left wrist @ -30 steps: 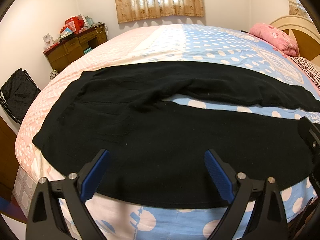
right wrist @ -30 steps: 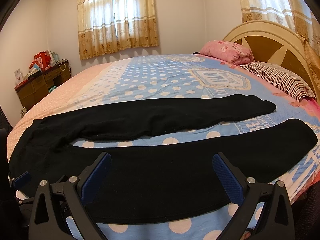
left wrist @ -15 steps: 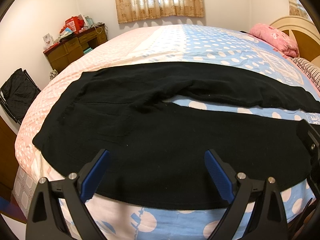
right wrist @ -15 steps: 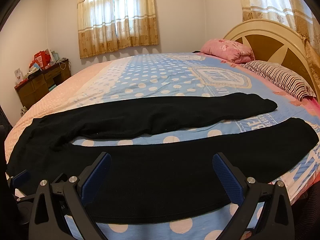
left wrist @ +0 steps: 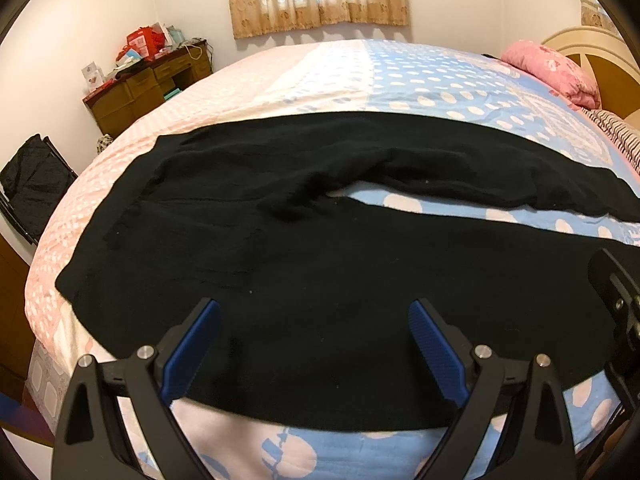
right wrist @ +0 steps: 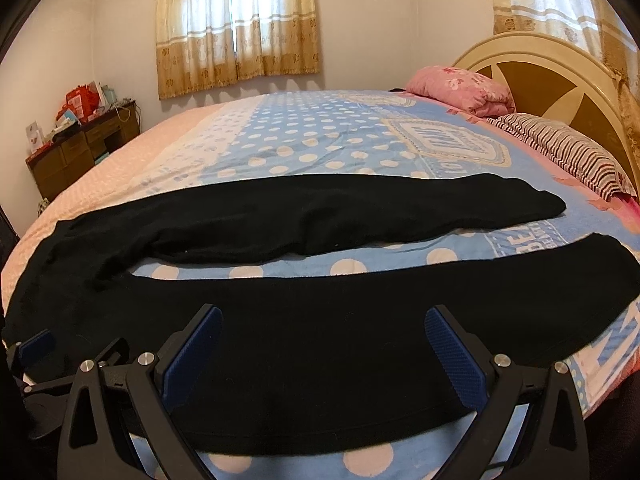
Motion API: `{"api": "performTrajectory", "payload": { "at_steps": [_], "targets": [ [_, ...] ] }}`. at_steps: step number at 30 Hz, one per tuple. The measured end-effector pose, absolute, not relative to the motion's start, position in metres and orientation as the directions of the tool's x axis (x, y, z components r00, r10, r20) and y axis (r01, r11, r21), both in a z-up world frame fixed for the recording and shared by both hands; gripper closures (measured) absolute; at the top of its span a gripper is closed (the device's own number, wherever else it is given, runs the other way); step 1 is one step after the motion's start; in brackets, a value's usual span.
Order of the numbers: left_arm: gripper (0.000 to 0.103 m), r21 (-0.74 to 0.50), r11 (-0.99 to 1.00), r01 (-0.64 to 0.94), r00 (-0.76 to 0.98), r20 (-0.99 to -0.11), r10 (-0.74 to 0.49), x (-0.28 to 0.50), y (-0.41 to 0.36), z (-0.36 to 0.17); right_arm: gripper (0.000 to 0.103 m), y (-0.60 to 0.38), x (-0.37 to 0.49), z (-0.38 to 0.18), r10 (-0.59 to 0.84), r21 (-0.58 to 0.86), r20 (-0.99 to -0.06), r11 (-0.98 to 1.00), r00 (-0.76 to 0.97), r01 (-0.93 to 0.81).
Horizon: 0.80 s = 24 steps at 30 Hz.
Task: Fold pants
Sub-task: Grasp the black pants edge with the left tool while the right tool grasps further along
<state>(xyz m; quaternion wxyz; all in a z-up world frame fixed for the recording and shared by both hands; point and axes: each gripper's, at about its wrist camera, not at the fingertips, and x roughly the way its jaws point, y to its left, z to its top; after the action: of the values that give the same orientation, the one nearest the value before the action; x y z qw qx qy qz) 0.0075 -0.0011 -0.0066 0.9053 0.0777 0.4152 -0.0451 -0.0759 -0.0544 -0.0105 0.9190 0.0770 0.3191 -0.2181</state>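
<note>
Black pants [left wrist: 304, 264] lie spread flat across the bed, waist to the left, both legs running right with a strip of blue bedspread between them. They also show in the right wrist view [right wrist: 320, 320]. My left gripper [left wrist: 314, 332] is open and empty, hovering over the near leg close to the waist. My right gripper [right wrist: 322, 340] is open and empty over the middle of the near leg. The right gripper's side [left wrist: 616, 300] shows in the left wrist view, and the left gripper's pad [right wrist: 36, 346] shows in the right wrist view.
The bed [right wrist: 320, 136] has a pink and blue dotted cover. A pink pillow [right wrist: 460, 84] and a striped pillow [right wrist: 568, 152] lie by the headboard [right wrist: 560, 76]. A cluttered wooden desk [left wrist: 148, 84] and a black bag [left wrist: 32, 184] stand at the left wall.
Both grippers have crept slightly forward and up over the near leg. The pants have not moved and both grippers stay open.
</note>
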Motion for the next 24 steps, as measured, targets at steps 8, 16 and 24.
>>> {"api": "performTrajectory", "payload": {
  "at_steps": [8,16,24],
  "targets": [
    [0.005,0.101,0.981,0.165,0.653,-0.757,-0.032,0.044,0.021,0.010,0.001,-0.079,-0.008,0.021,-0.198,0.034,-0.642,0.957,0.741,0.286],
    [0.000,0.129,0.991,0.034,0.703,-0.708,0.068,0.133,0.060,0.043,0.001,-0.094,0.150,0.011,0.084,0.048,-0.753,0.996,0.652,-0.073],
    [0.000,0.054,0.998,-0.031,0.618,-0.784,0.061,0.180,0.077,0.009,0.015,-0.068,0.215,-0.029,0.052,-0.149,-0.810,0.945,0.584,-0.291]
  ]
}}
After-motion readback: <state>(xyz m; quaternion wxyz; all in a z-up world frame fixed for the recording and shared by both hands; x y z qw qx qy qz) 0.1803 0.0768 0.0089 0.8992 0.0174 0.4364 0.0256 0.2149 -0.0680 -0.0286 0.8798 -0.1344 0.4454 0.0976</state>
